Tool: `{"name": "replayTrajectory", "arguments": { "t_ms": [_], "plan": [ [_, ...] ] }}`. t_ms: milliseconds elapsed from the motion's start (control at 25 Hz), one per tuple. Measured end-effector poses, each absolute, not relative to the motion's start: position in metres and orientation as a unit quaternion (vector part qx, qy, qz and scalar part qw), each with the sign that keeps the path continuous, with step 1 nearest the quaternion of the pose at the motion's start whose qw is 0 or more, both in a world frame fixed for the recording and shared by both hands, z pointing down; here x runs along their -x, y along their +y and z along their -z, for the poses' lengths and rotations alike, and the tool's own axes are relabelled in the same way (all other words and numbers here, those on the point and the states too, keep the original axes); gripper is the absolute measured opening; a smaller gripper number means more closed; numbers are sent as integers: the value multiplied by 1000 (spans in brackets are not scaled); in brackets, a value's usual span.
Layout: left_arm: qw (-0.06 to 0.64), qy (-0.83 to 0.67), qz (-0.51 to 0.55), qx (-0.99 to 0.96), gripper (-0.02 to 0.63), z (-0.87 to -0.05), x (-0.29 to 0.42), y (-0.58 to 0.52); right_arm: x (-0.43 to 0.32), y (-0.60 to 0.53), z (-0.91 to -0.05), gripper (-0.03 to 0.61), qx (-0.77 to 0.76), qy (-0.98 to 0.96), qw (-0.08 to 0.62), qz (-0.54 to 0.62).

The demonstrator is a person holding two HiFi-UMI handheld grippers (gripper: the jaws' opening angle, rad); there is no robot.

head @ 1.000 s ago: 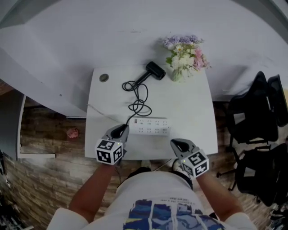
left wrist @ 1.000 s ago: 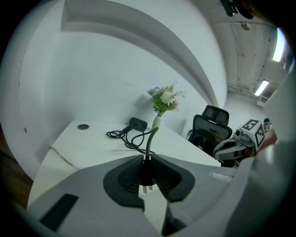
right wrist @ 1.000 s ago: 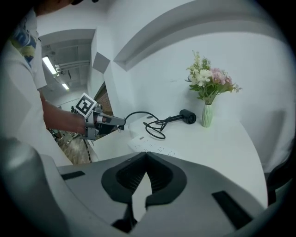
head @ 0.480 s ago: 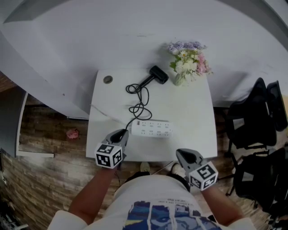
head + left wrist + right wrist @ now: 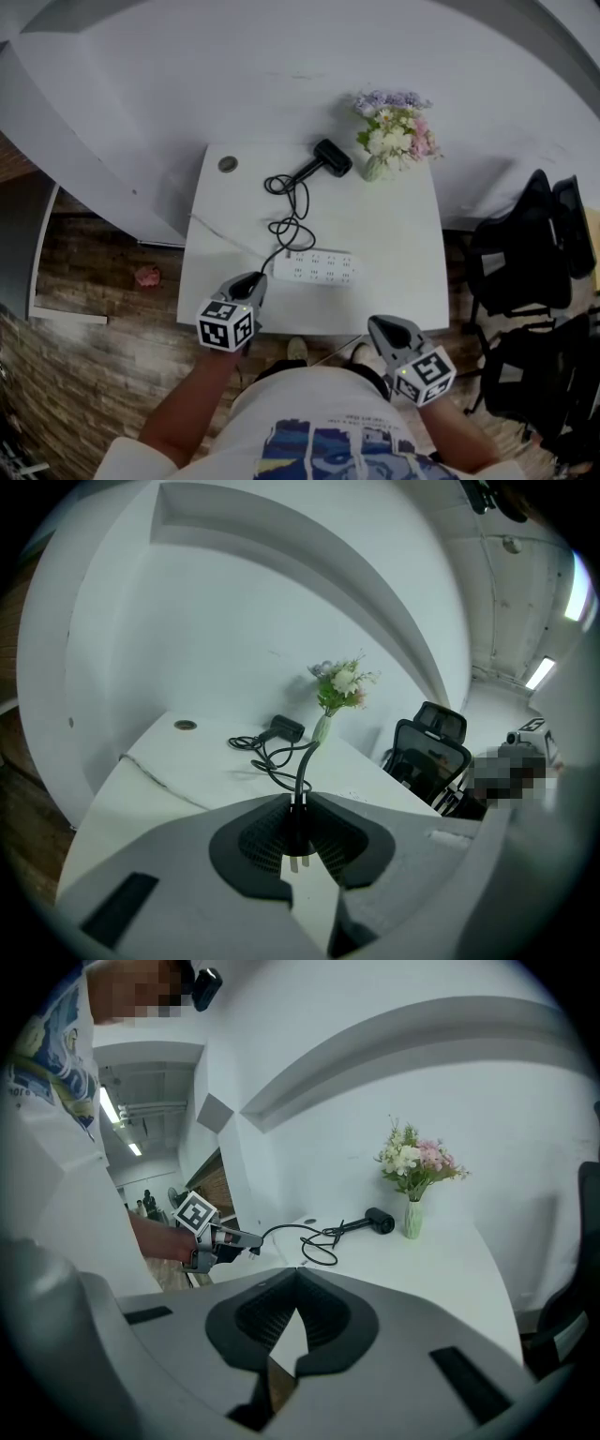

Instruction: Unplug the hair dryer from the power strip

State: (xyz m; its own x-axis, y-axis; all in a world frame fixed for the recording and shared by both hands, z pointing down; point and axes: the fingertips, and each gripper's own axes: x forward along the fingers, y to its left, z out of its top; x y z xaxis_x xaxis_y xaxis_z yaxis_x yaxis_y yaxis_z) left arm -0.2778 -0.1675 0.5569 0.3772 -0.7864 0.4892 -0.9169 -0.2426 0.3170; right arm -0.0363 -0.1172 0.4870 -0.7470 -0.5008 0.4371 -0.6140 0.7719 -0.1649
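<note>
The black hair dryer (image 5: 330, 157) lies at the table's far edge, and its black cord (image 5: 291, 204) loops toward me. My left gripper (image 5: 251, 281) is shut on the cord's plug (image 5: 297, 841). The two prongs stick out bare toward the camera, free of the white power strip (image 5: 317, 267), which lies just right of that gripper. My right gripper (image 5: 382, 328) hangs off the table's near edge, shut with nothing in it. The right gripper view shows the left gripper (image 5: 220, 1241) holding the plug (image 5: 253, 1249) above the table's left corner.
A vase of flowers (image 5: 394, 131) stands at the far right corner of the white table (image 5: 403, 244), and a round grommet (image 5: 228, 164) sits at the far left. Black office chairs (image 5: 525, 244) stand to the right. A curved white wall runs behind the table.
The right gripper has drawn back from the table's near edge toward my body and risen. The left gripper, still holding the plug, has drifted slightly away from the power strip.
</note>
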Motion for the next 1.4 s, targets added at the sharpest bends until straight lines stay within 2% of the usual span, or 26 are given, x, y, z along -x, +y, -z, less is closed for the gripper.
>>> {"name": "replayTrajectory", "arguments": {
  "t_ms": [1400],
  "plan": [
    [280, -540, -110, -786, 48, -553, 269, -153, 52, -105, -483, -3, -295, -927, 183, -142]
  ]
}}
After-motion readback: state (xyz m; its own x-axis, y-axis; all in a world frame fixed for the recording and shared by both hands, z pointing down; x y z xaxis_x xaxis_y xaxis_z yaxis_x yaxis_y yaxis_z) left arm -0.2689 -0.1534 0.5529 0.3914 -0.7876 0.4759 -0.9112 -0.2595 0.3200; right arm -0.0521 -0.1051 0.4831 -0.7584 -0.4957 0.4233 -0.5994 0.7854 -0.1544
